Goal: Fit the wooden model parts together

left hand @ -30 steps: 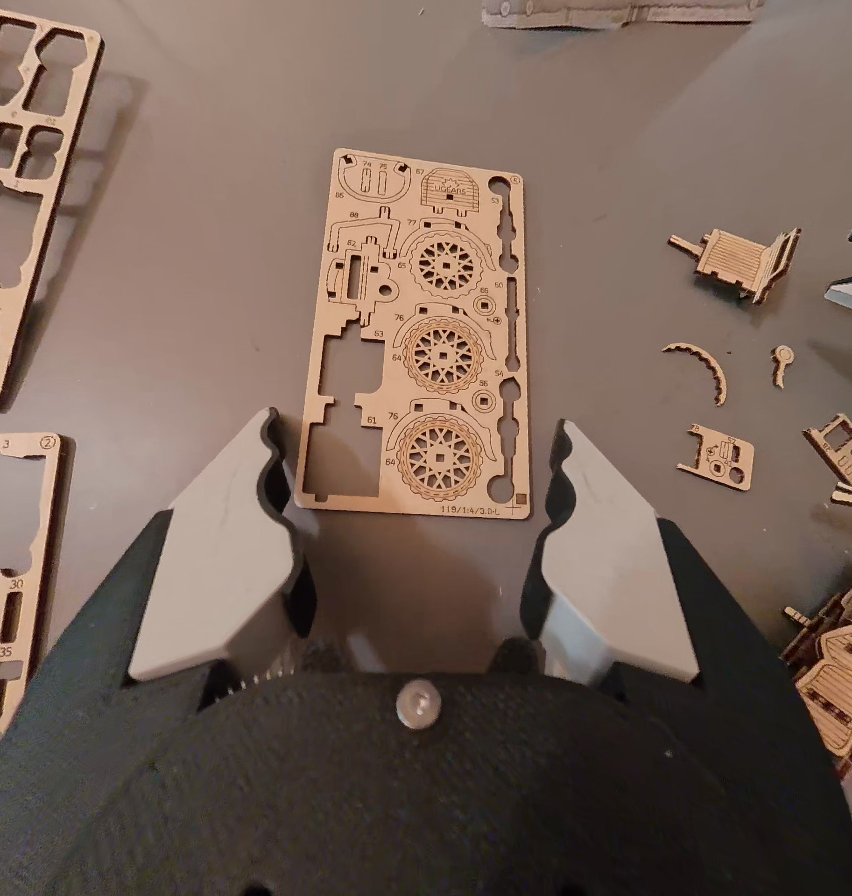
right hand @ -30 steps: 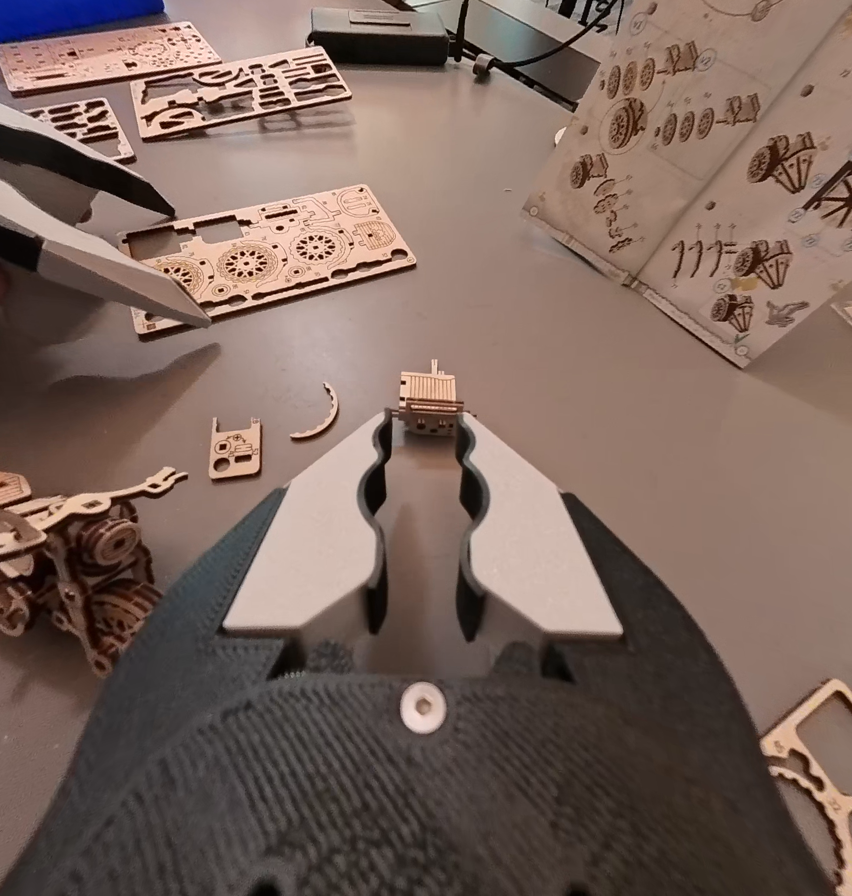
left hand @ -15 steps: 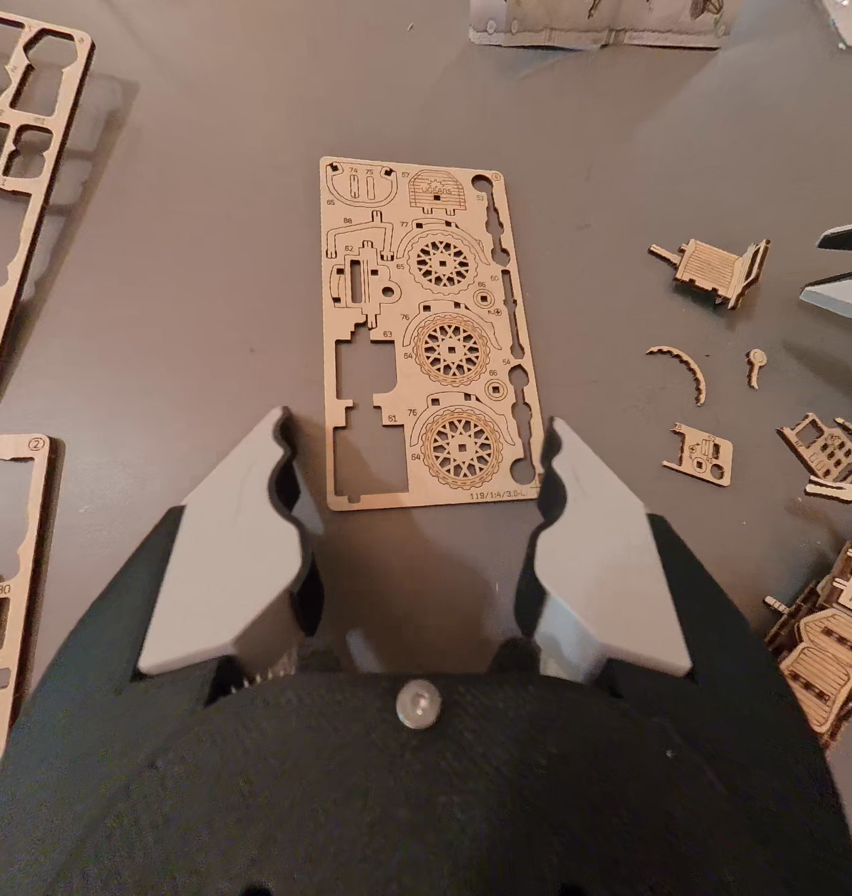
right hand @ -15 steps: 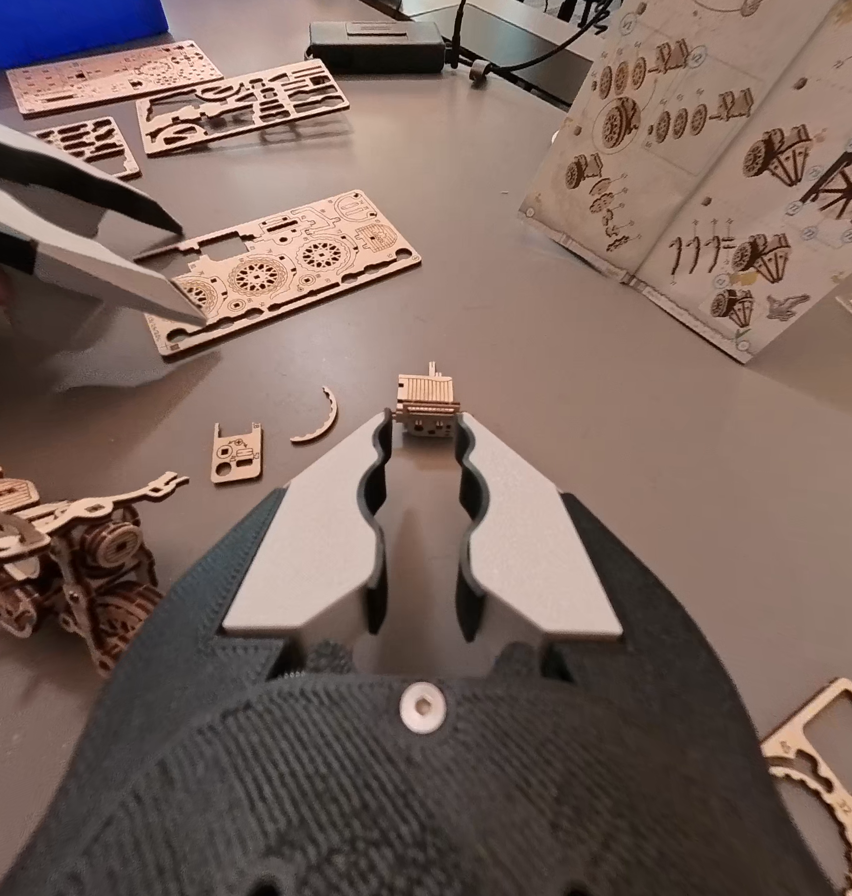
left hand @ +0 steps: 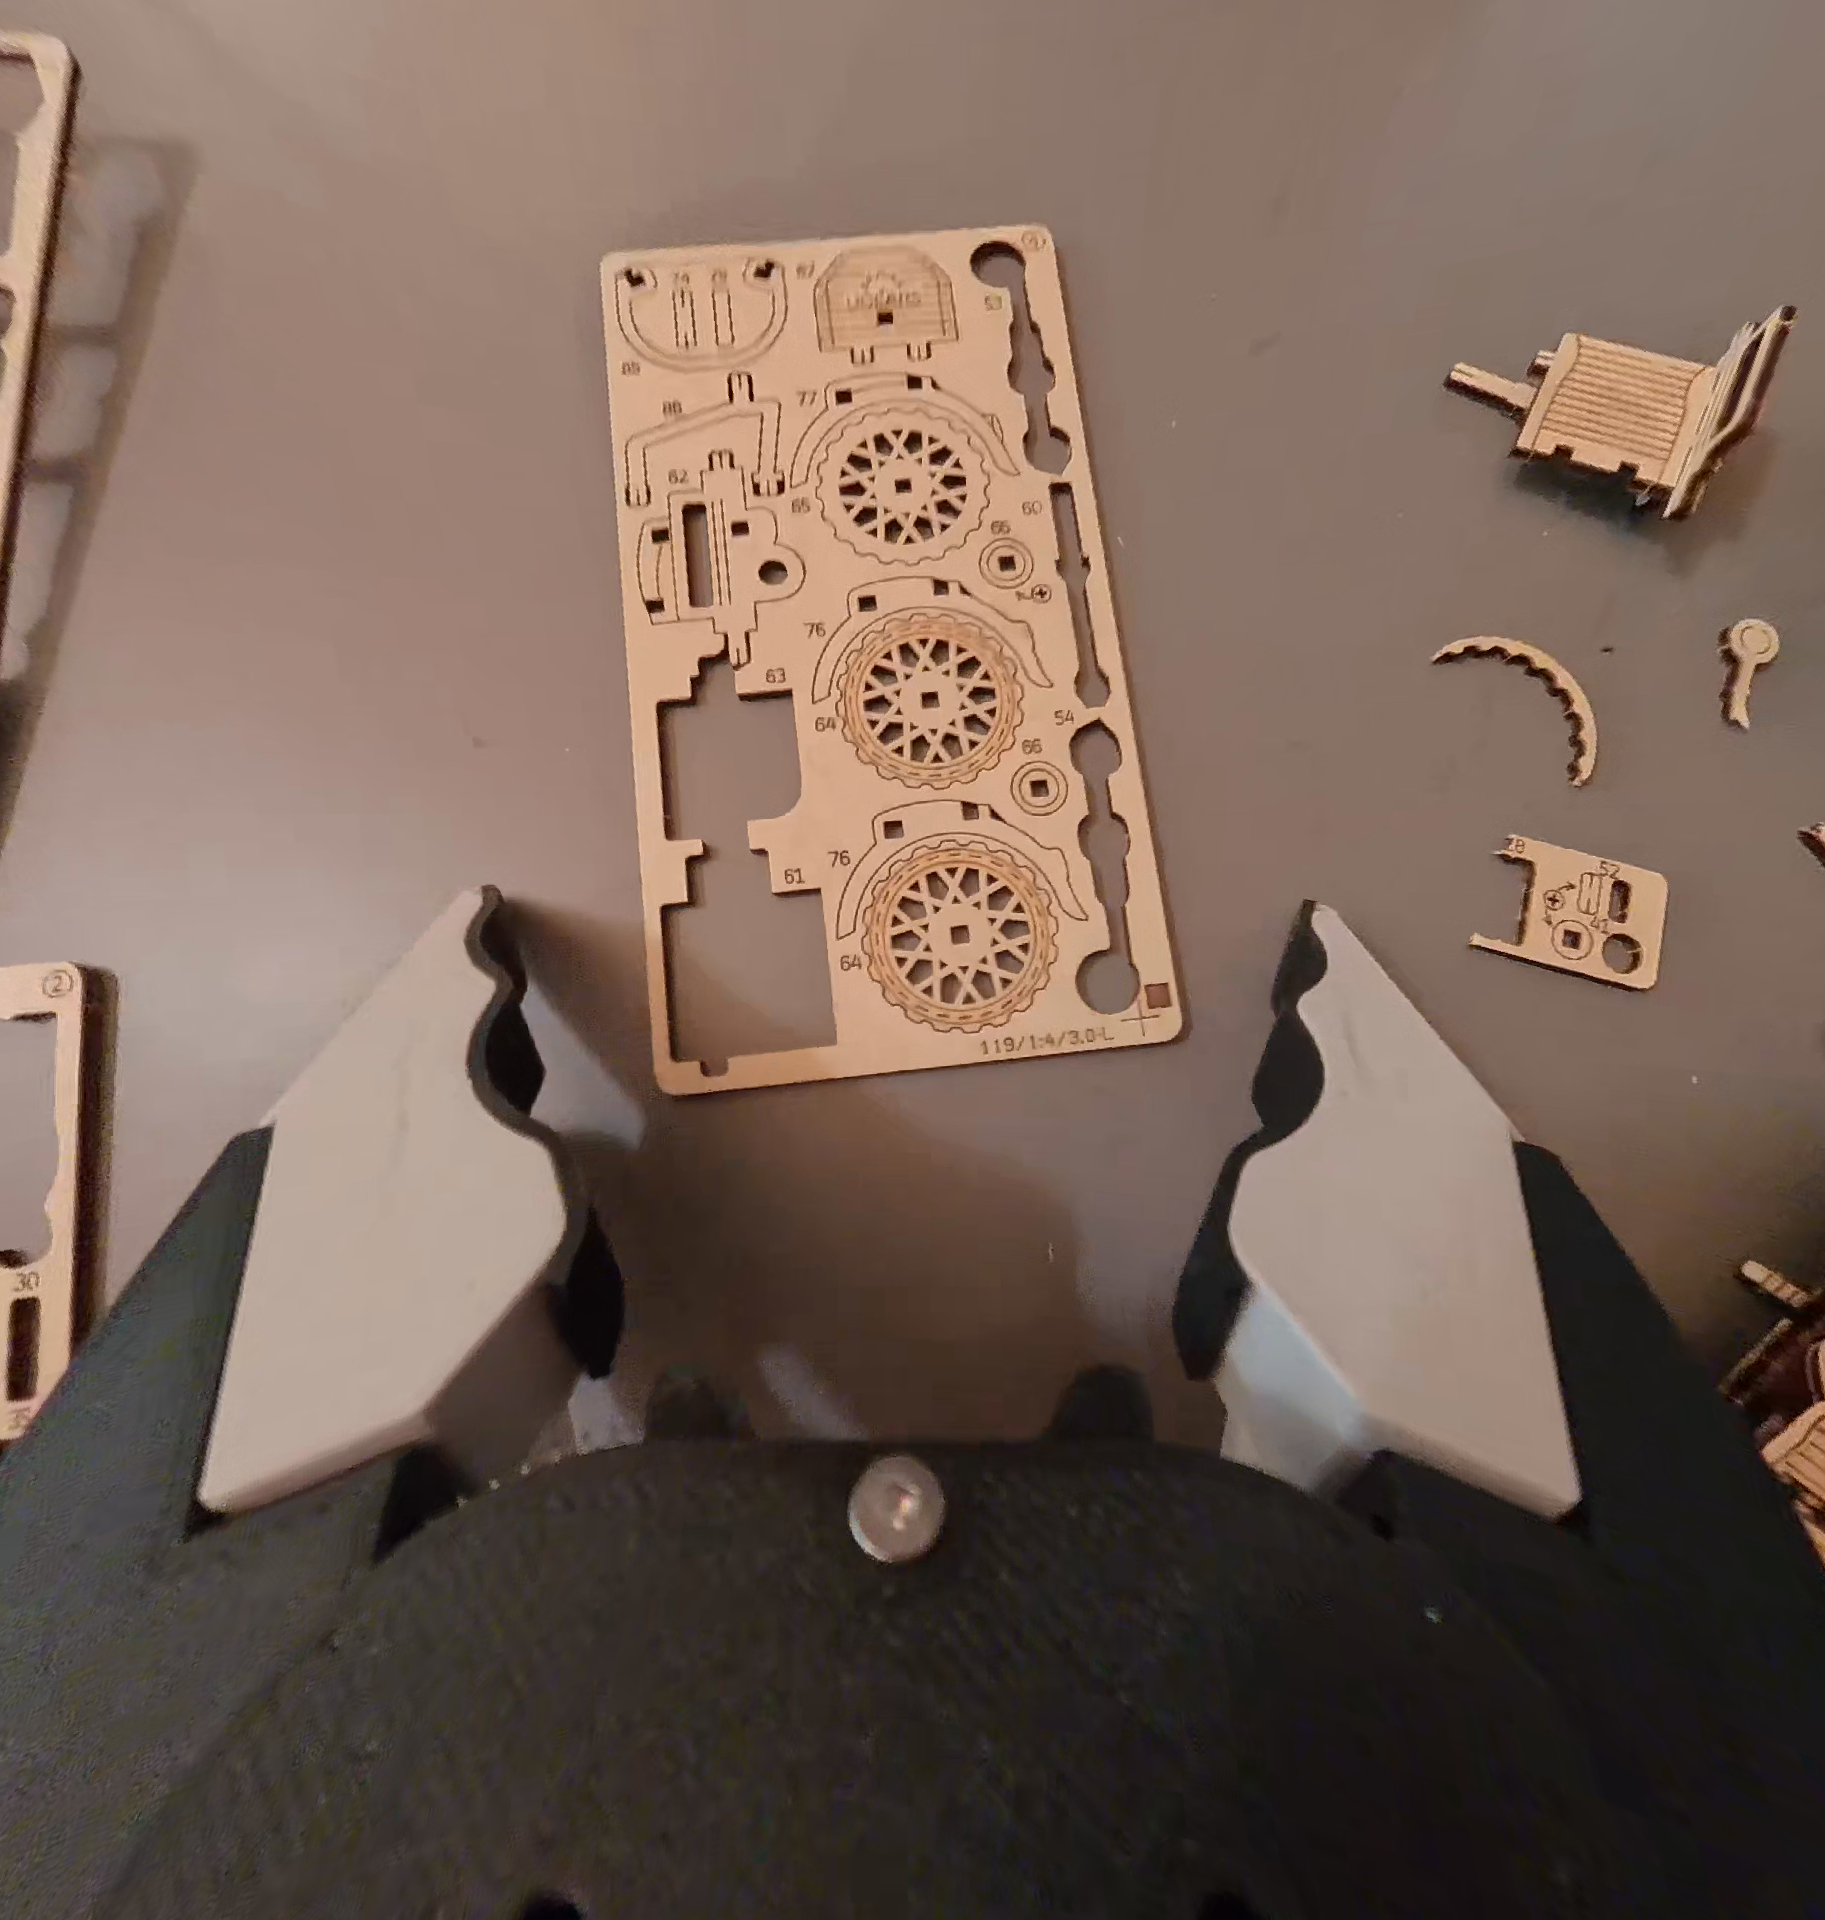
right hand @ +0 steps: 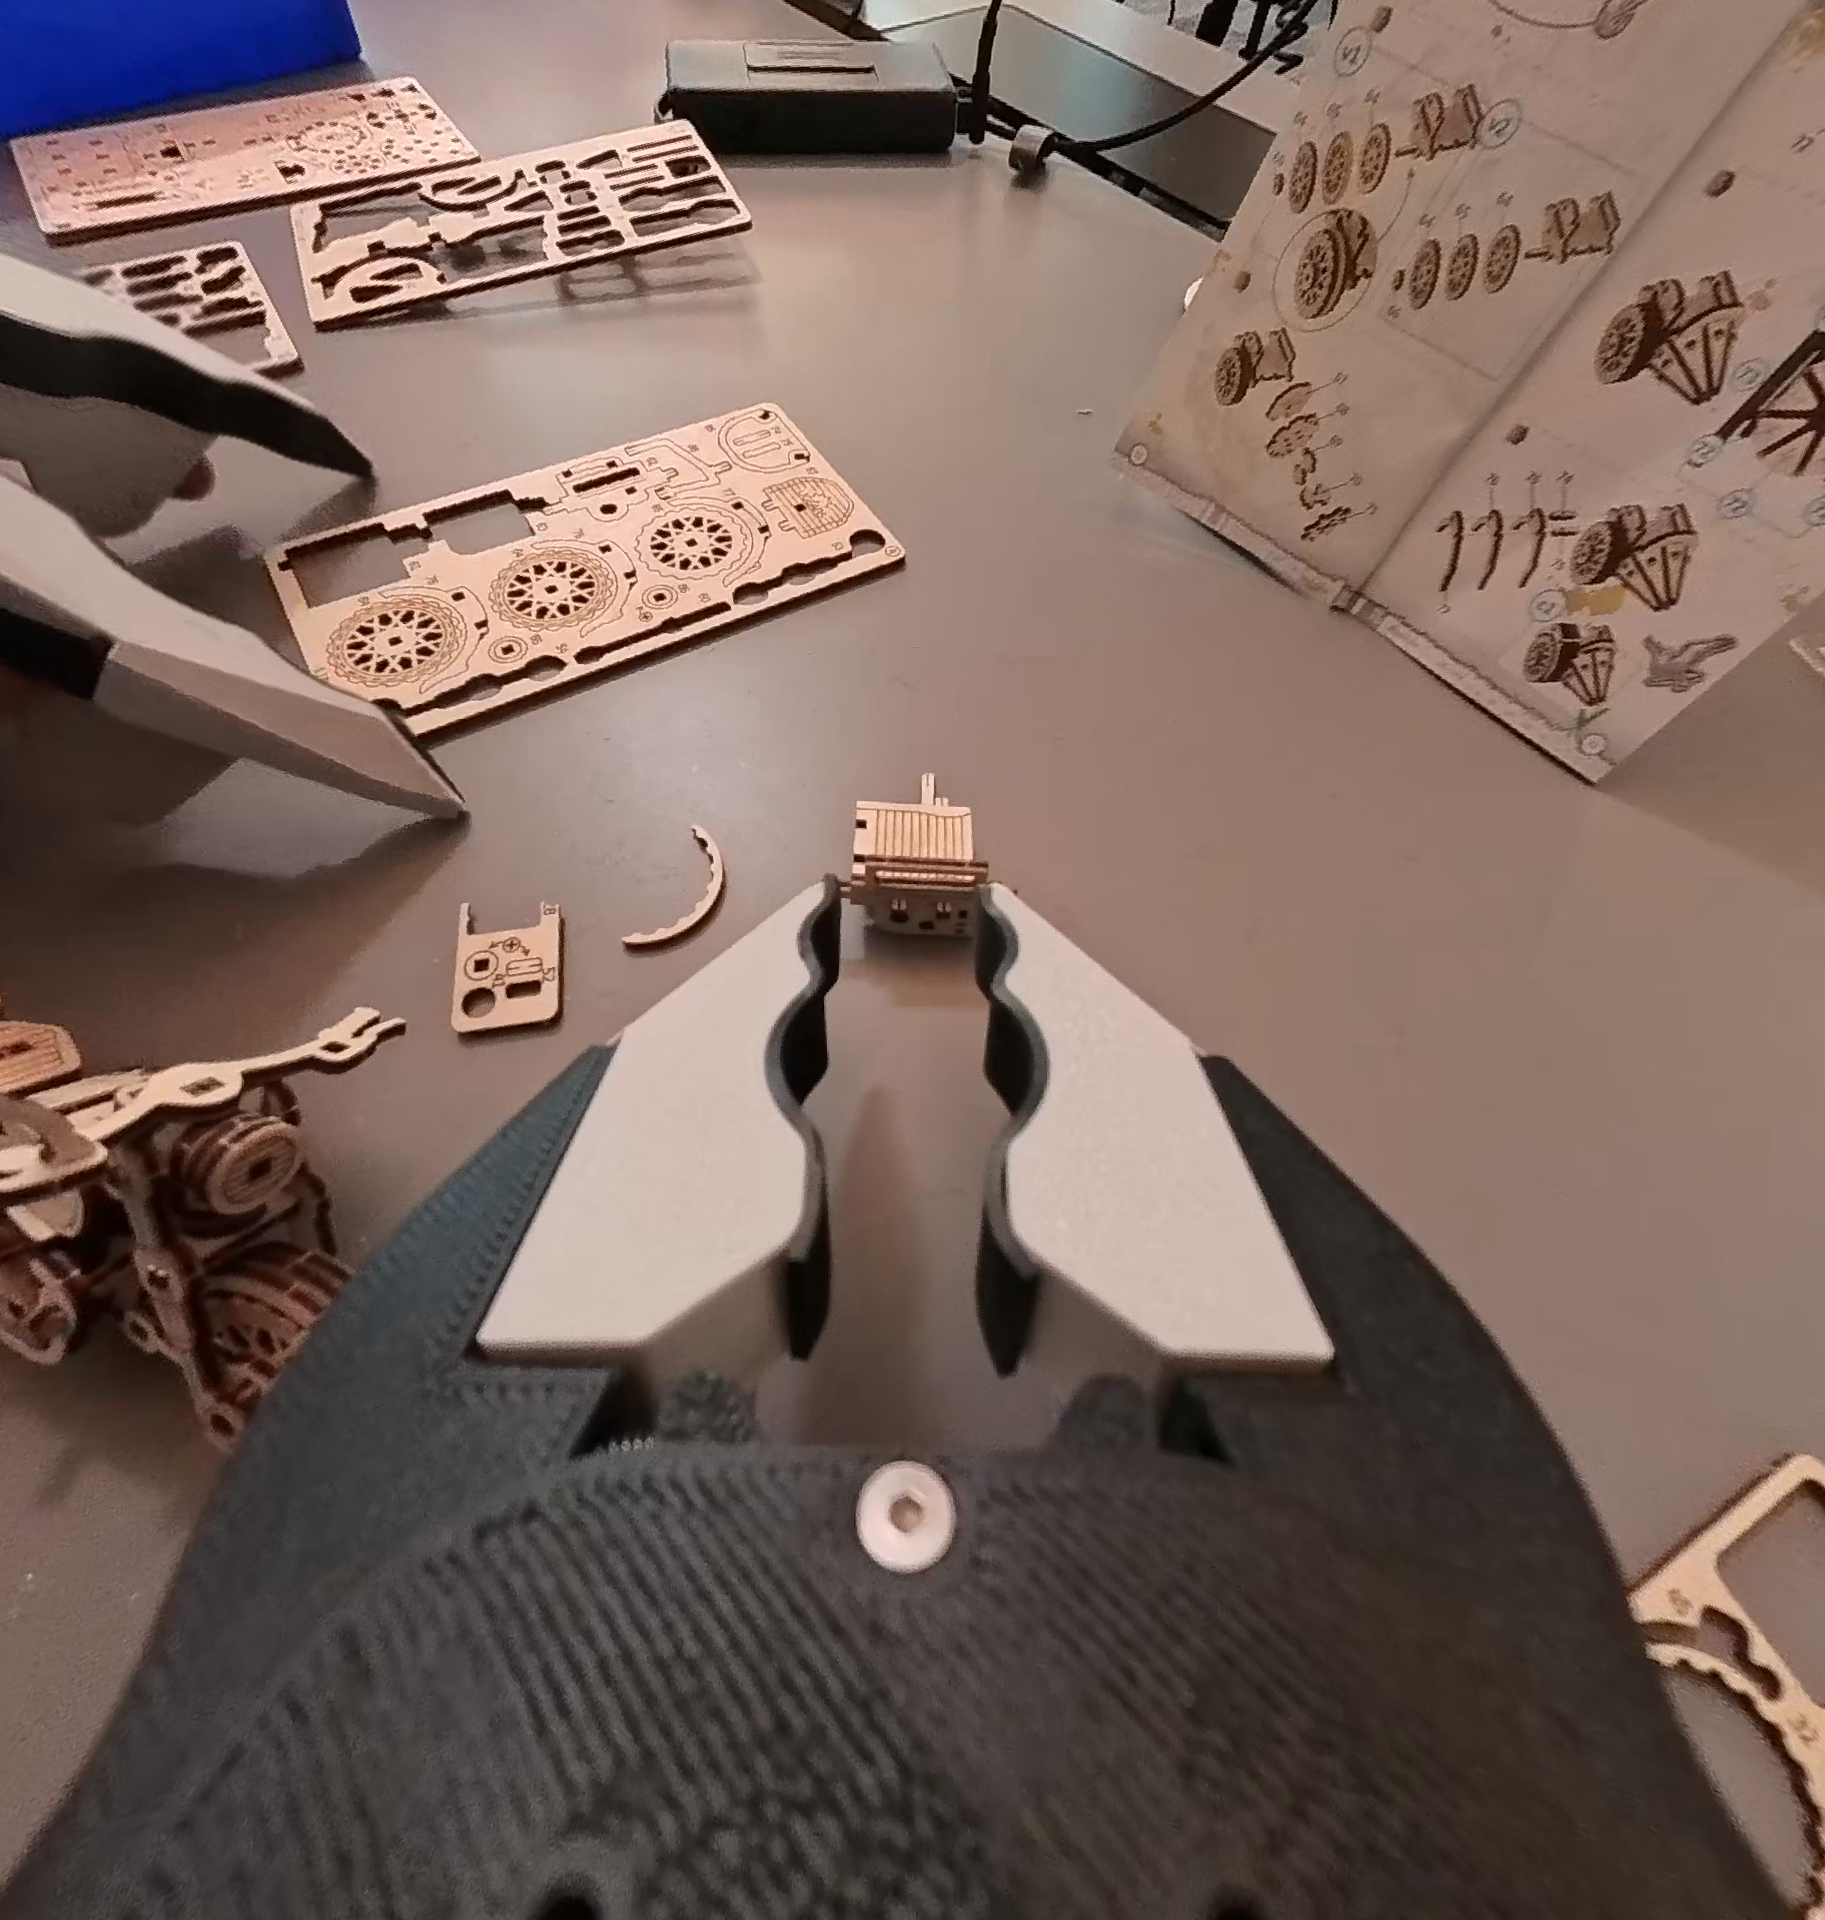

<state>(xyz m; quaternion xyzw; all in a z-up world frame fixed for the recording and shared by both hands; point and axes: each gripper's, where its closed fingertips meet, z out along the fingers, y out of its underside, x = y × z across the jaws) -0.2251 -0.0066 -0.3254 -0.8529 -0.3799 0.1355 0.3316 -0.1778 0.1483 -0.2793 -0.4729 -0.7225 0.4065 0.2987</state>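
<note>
Two claws over a grey counter (left hand: 316, 623) strewn with wooden kit parts.

The left claw (left hand: 892, 914) hangs spread wide and empty, straddling the near end of a flat wooden parts sheet (left hand: 887, 644) with three spoked wheels. The right claw (right hand: 908, 904) is only partly parted, its tips on either side of a small slatted wooden assembly (right hand: 913, 857) standing on the counter; whether they touch it I cannot tell. A toothed arc (right hand: 684, 894) lies just left.
</note>
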